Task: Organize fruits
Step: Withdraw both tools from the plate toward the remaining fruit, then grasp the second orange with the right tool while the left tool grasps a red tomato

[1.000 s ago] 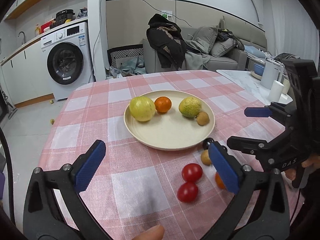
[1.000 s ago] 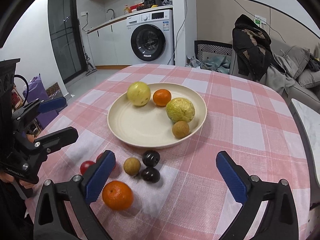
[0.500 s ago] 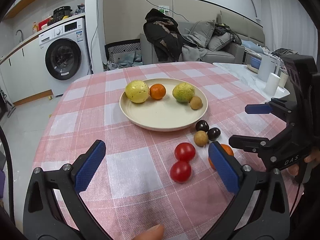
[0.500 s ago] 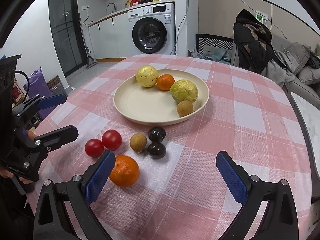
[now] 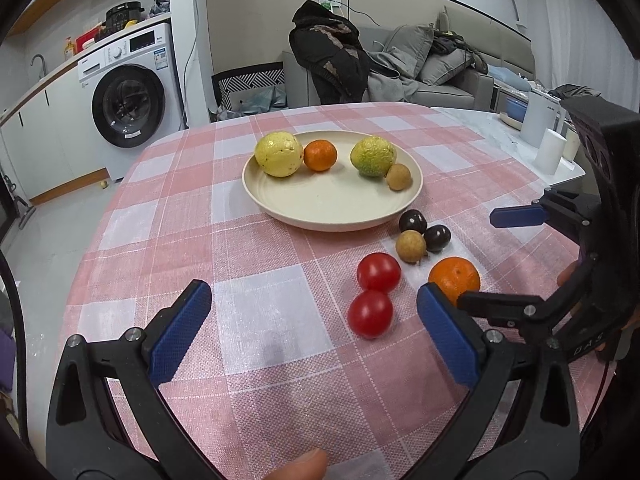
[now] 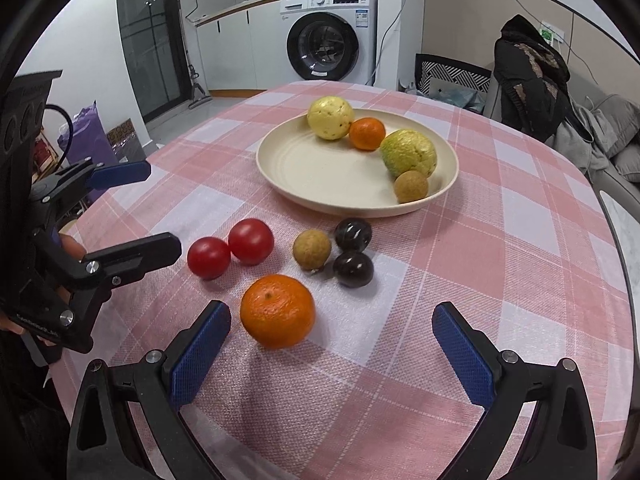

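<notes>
**Both grippers poised over loose fruit beside the plate**

A cream plate (image 6: 288, 184) on a pink checked tablecloth (image 6: 500, 260) holds four fruits. Six more lie loose just in front of it: two tomatoes (image 6: 230, 248), a mandarin (image 6: 278, 310), a tan fruit, perhaps a longan (image 6: 312, 249), and two dark fruits (image 6: 353, 254). The right gripper (image 6: 330, 344) is spread wide and empty, the mandarin nearest its left finger. The left gripper (image 5: 314, 328) is likewise spread and empty, near the tomatoes. The step looks like approach; next, centre on one fruit and close.
</notes>
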The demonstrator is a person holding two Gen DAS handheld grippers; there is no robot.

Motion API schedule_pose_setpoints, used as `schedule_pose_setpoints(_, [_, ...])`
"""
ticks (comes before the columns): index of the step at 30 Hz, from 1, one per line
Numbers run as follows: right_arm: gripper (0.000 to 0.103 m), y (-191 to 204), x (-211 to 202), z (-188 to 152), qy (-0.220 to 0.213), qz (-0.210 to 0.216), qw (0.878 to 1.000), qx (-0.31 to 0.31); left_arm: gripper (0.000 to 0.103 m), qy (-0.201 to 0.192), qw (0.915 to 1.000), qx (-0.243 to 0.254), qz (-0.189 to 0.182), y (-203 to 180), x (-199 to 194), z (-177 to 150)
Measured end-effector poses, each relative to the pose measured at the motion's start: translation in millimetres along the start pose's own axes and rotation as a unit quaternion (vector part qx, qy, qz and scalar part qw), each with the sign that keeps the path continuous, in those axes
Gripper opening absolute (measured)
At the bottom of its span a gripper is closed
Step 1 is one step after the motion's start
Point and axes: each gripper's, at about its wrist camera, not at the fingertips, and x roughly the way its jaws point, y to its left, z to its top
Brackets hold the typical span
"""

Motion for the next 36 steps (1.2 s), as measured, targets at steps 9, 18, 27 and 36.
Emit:
schedule_pose_setpoints(9, [0.103, 6, 11, -3, 0.025, -0.005, 1.0, -0.008, 0.103, 0.025, 0.9997, -0.001, -0.001, 0, 11, -3])
schedule_pose_setpoints(18, [0.082, 9, 14, -4, 0.03, 0.008, 0.999, -0.018, 0.102, 0.052, 0.9985, 0.006, -0.012, -3, 22, -8])
schedule_pose_setpoints(27, [0.065, 14, 11, -4, 0.022, 0.031, 0.999, -0.024, 0.102, 0.058, 0.9982, 0.005, -0.014, -3, 25, -8])
schedule_pose_setpoints(36, [0.042, 17, 6, -4, 0.017, 0.056, 0.998, -0.026, 0.102, 0.064, 0.9978, -0.002, -0.019, 0, 28, -8])
